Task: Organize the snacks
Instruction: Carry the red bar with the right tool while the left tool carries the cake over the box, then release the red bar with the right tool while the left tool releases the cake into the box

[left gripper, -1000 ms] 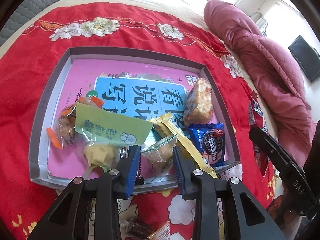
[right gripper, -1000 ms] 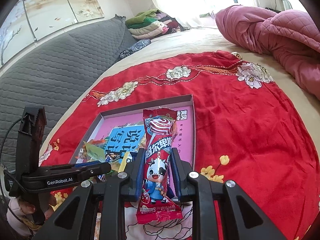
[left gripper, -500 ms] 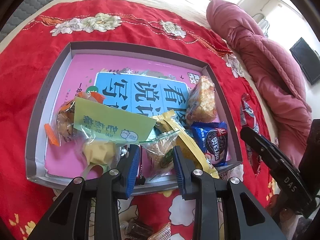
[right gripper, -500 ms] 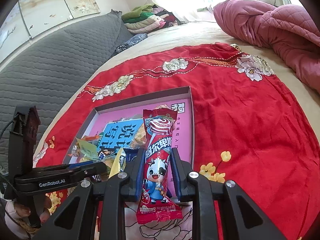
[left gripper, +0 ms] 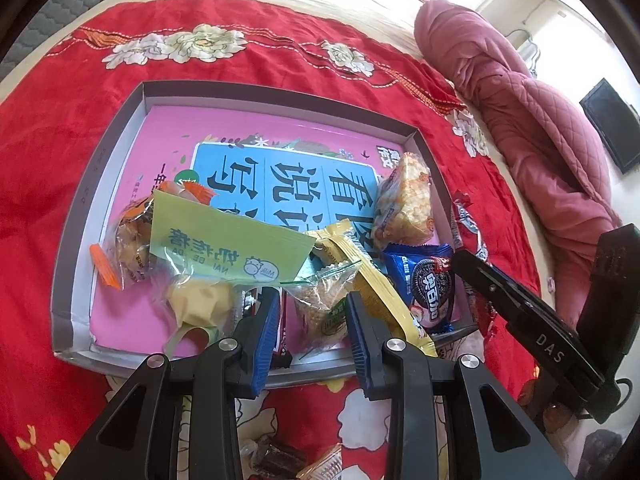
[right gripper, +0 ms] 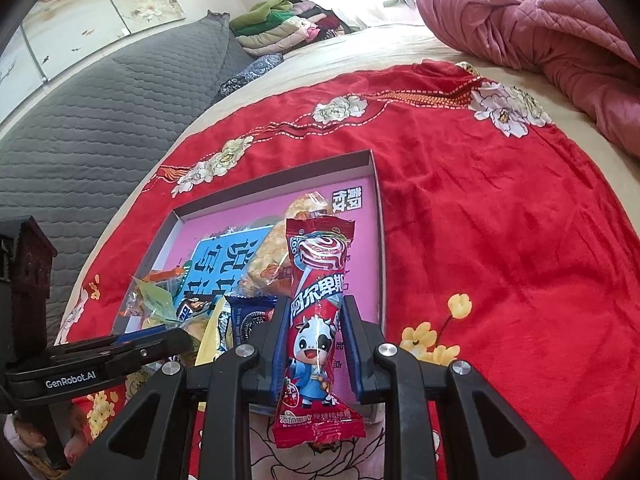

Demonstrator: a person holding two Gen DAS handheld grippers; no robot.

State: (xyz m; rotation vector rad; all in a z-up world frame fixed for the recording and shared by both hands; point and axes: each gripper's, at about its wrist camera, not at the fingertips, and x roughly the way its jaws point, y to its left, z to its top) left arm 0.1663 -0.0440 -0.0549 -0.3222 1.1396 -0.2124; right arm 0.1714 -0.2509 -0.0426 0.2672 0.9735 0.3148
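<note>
A shallow grey tray [left gripper: 68, 272] with a pink and blue printed floor lies on a red flowered cloth. Several snacks lie in its near half: a green-labelled bag [left gripper: 224, 248], a sesame packet [left gripper: 324, 304], a yellow stick [left gripper: 372, 284], a blue cookie pack [left gripper: 428, 284] and a rice cracker [left gripper: 404, 208]. My left gripper [left gripper: 311, 300] hovers over the tray's near rim, its jaws close together and gripping nothing. My right gripper [right gripper: 314, 304] is shut on a long red lollipop pack [right gripper: 316, 320], held upright above the tray's near right corner [right gripper: 376, 184].
A rolled pink quilt [right gripper: 540, 36] lies at the far right of the bed. A grey padded headboard [right gripper: 100, 96] and folded clothes [right gripper: 280, 20] stand to the left. Loose wrapped sweets [left gripper: 280, 456] lie on the cloth below my left gripper.
My right gripper has sunk and come nearer the tray with the red pack still in it. The left gripper has kept still.
</note>
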